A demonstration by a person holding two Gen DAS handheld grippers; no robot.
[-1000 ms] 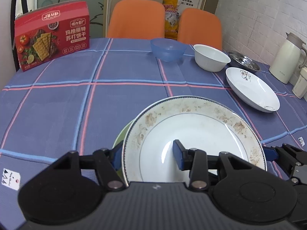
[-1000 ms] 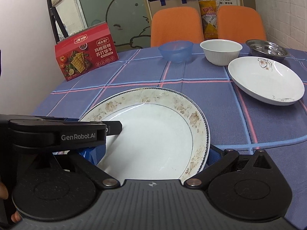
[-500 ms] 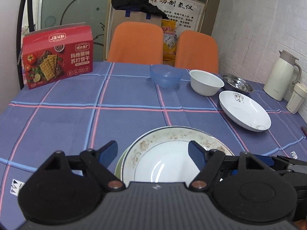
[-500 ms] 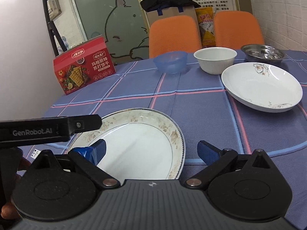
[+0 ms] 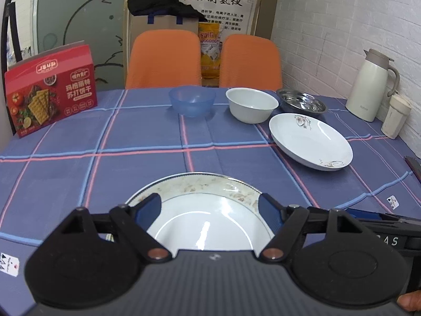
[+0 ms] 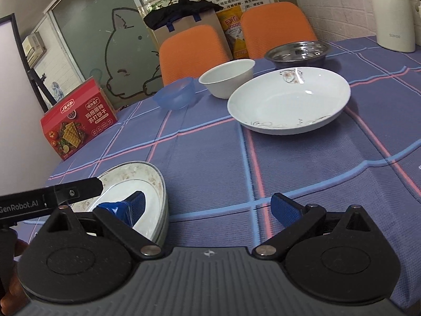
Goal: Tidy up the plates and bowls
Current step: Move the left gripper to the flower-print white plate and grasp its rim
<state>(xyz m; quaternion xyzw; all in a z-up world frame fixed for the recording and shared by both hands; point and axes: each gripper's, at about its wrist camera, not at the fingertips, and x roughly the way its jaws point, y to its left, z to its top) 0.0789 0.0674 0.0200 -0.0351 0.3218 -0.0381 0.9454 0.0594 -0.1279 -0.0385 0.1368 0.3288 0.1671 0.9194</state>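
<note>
A flower-rimmed plate [image 5: 205, 192] lies flat on top of another plate at the near edge of the table. My left gripper [image 5: 210, 208] hovers just behind it, open, its blue pads apart over the plate's near half and touching nothing. In the right wrist view the same plate [image 6: 147, 184] sits at the left. My right gripper [image 6: 210, 208] is open beside it, mostly above bare cloth. Farther back stand a deep white plate [image 6: 289, 100], a white bowl [image 6: 226, 77], a blue bowl [image 6: 175, 93] and a steel bowl [image 6: 297, 51].
A red cracker box [image 5: 50, 89] stands at the table's far left. A cream thermos [image 5: 371, 84] and a small cup [image 5: 396, 118] stand by the brick wall on the right. Two orange chairs [image 5: 163, 58] are behind the table. The checked tablecloth [image 5: 118, 171] covers the table.
My left gripper let go of the flower-rimmed plate's rim, opened wide and drew back and up. My right gripper slid to the right off the plate and rolled. The plate now lies flat.
</note>
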